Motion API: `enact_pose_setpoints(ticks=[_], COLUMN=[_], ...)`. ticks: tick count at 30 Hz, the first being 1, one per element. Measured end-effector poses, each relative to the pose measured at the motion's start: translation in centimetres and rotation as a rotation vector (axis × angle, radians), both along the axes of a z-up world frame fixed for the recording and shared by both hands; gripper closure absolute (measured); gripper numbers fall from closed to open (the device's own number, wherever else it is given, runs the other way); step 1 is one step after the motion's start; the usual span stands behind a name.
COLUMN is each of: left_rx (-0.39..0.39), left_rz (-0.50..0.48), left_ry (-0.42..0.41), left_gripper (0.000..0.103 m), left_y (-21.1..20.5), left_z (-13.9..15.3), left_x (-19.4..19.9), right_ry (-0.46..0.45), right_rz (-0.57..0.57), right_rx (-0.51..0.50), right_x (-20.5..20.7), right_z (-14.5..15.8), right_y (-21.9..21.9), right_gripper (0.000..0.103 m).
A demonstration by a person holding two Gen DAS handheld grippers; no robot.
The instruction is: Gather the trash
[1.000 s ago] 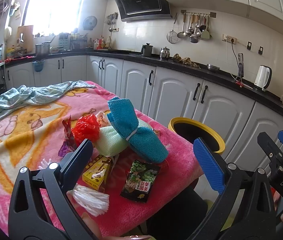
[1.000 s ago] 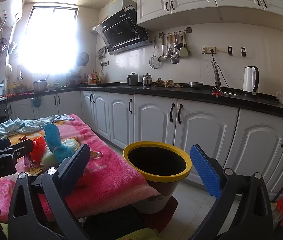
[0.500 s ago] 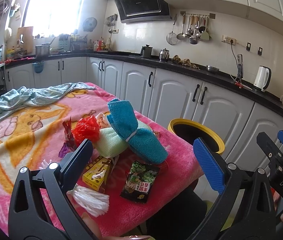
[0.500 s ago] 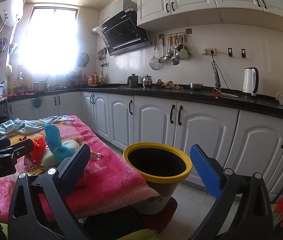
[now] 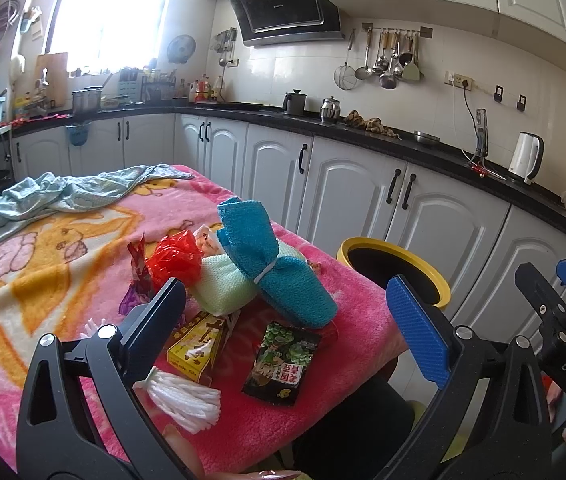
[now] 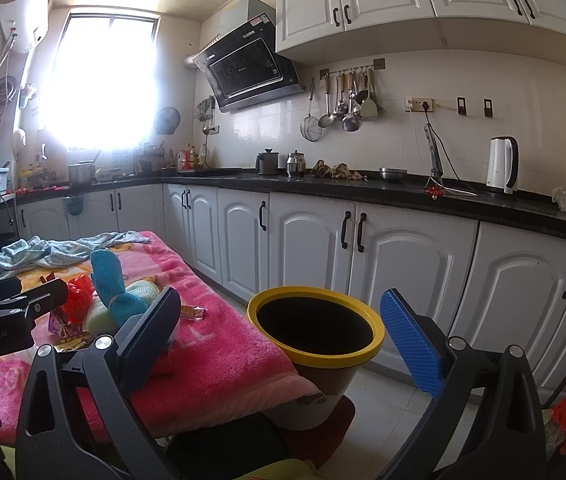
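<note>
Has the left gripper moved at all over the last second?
No. In the left wrist view, the left gripper frames the green snack packet and yellow-rimmed bin exactly as before.

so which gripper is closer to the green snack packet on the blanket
Left. The left gripper hangs open just over the snack packet; the right gripper is off the table's end, facing the bin.

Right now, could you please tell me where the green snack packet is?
In the left wrist view, the green snack packet lies flat on the pink blanket near its front edge, just right of the yellow box and below the blue cloth bundle.
</note>
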State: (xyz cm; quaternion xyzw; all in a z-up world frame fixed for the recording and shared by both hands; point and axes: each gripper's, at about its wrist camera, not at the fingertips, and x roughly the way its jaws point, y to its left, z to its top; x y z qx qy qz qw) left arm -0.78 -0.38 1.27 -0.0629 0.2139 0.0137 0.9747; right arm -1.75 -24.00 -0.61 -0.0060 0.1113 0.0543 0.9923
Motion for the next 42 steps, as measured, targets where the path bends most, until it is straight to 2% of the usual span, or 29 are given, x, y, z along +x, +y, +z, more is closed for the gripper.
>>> enact_pose_setpoints(ticks=[8,15,20,26,31,35,38,42], left_rx=[-0.004,-0.064,-0.105,-0.228,-0.381,-0.490,-0.516,-0.542], left_rz=[0.052,0.197,0.292,0.337,0.330,0.318,0.323,0.322], left_ry=[0.028,0.105,0.173,0.273,0.350,0.346,0.348,0.369], left_gripper=[0.011,0.011,0.011,0.011,0.011,0.011,0.011,0.035], left_y=[2.0,7.0,10.4,13.7,16.0,17.0,17.1,17.4], left_z=[0.1,-0.9,-2.2,-4.6,-7.5,-8.9,-9.4,-10.2], left_x=[-0.1,-0.1,-0.5,-0.4,0.2,0.7,1.3,2.1], right_ry=[0.002,0.058,0.056,0.129,0.205,0.249,0.291,0.353], right_rz=[0.147,0.319,0.410,0.478,0.531,0.584,0.624,0.657], right_rx=[-0.052,-0.069,-0.096,-0.088,-0.122,-0.161,-0.178,-0.169], right_x=[0.5,3.0,4.9,8.2,11.2,12.9,14.4,16.6], right_z=[1.6,2.4,2.9,2.8,2.1,1.2,0.5,-0.1], right_y=[1.8,4.6,7.7,11.2,14.0,16.2,17.7,19.2], right_gripper=[0.006,0.006,0.006,0.006,0.006,0.006,0.006,0.006])
